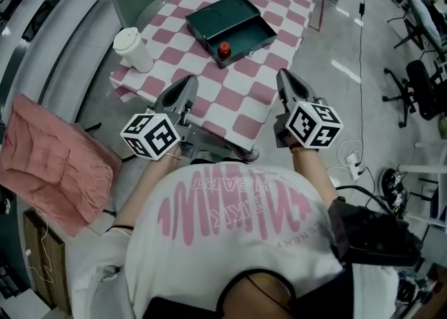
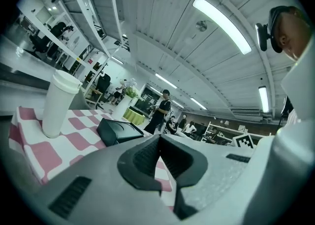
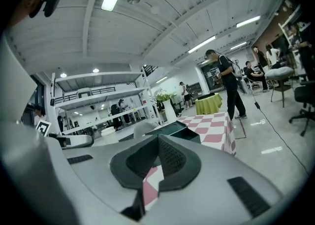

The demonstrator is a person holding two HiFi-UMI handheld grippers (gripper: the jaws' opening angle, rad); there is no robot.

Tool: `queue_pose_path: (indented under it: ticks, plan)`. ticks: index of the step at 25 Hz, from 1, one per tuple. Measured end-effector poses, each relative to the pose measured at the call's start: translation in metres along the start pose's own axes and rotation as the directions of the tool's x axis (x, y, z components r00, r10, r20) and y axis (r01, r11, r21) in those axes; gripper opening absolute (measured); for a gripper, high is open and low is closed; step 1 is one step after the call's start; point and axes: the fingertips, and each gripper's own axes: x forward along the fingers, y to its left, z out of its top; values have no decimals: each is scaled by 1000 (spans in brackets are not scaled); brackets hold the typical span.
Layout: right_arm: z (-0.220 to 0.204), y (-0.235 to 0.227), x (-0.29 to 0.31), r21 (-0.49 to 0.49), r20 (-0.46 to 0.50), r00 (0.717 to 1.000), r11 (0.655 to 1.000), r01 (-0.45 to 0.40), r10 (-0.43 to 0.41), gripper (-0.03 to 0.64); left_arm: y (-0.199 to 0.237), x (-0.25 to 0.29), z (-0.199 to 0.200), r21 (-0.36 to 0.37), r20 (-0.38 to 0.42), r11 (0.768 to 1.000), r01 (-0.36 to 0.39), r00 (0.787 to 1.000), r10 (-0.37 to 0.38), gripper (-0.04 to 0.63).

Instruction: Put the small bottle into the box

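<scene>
Looks pretty much done: the small bottle [image 1: 224,50] is seen standing inside the open box [image 1: 211,17], nothing visibly left to place. The left gripper [image 1: 188,82] and right gripper [image 1: 285,77] are held at the near edge, jaws closed, empty. Pink-checked tablecloth [image 1: 246,103] (white cup [image 1: 133,49] parked nearby), big office hall.

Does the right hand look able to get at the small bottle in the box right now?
Probably yes: the small bottle stands uncovered in the open box, with only bare tablecloth between. The right tongs are shut and empty, so they must open first.
</scene>
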Motion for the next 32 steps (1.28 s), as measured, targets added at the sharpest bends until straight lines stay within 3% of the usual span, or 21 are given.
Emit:
queue_pose_path:
  ticks: [5,15,32]
  plan:
    - [-29,-10,-18,-94,-82,996,995,25,-33,6,-12,3,-29,29,-34,1000,-9,999,10,8]
    - [-75,-22,-33,-90,-212,977,996,8,-27,5,-14,-8,-70,-10,-96,999,-49,994,48,8]
    - [-88,-32,-24,-71,-246,969,997,-4,-14,5,-7,-16,-72,-15,-91,995,-102,991,100,8]
